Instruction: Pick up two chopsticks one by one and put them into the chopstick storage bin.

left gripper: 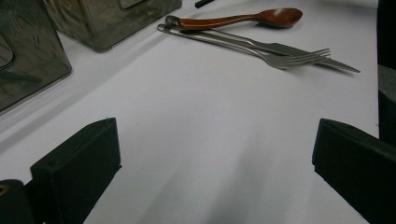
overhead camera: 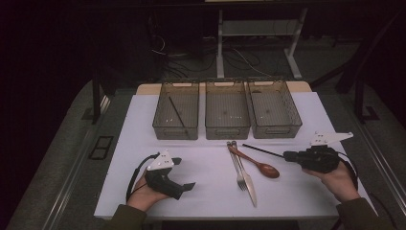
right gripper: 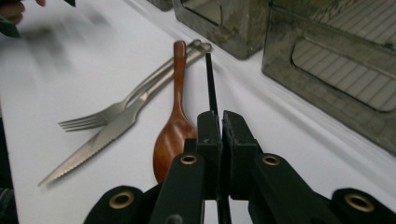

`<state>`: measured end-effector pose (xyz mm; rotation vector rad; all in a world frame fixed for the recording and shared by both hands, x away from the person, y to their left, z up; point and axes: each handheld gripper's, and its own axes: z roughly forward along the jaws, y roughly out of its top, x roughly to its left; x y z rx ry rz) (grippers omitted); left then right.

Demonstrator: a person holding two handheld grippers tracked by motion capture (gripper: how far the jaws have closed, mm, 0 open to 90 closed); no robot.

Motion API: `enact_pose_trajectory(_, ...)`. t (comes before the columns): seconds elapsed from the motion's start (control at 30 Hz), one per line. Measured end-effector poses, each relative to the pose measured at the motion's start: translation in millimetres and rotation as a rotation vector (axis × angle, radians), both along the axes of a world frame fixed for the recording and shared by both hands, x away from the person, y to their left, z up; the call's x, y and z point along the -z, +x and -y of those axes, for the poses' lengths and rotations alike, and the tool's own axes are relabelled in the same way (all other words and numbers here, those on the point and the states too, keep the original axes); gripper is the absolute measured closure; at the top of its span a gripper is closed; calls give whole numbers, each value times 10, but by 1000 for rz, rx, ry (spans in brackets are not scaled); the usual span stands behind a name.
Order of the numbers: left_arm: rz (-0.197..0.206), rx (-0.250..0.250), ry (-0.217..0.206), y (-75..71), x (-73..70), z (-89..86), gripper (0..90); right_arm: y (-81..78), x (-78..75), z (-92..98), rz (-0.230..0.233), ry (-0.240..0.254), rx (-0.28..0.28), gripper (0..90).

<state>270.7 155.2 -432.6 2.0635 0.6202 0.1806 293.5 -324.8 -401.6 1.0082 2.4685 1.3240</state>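
Two black jaws on the right gripper (right gripper: 218, 122) are pinched tight on a single black chopstick (right gripper: 210, 84), so thin there's barely a sliver of gap between the pads. It's a plain, straight, matte black stick, and it pokes out past the jaw tips toward the handle ends of the other cutlery. In the high view the chopstick (overhead camera: 262, 150) runs from the right gripper (overhead camera: 288, 155) up and to the left, low over the white table (overhead camera: 206, 191); can't tell if its far tip touches the surface.

Just beside it lies a reddish-brown wooden spoon (right gripper: 173, 126), bowl toward the person. Next over are a steel fork (right gripper: 109, 114) and a serrated steel knife (right gripper: 100, 144), lying side by side and touching.

Over on the other side, the left gripper (overhead camera: 184, 173) rests low in the person's left hand (overhead camera: 143, 194), jaws spread wide with nothing between them but bare tabletop.

Past the cutlery, three see-through smoky bins sit in a row along the far edge. The left bin (overhead camera: 176, 116) has another black chopstick (overhead camera: 176, 112) lying slanted inside; the middle bin (overhead camera: 227, 115) and the right bin (overhead camera: 273, 114) stand right next to it.
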Motion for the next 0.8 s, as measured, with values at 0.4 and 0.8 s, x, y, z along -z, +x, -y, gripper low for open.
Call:
enact_pose_trajectory(0.4, 0, -2, -3, 3, 0, -6, 1, 47, -186, -90, 22, 54, -25, 852)
enact_pose_trajectory(0.8, 0, -2, -5, 6, -2, -10, 1, 199, -425, -340, 65, 84, -55, 852)
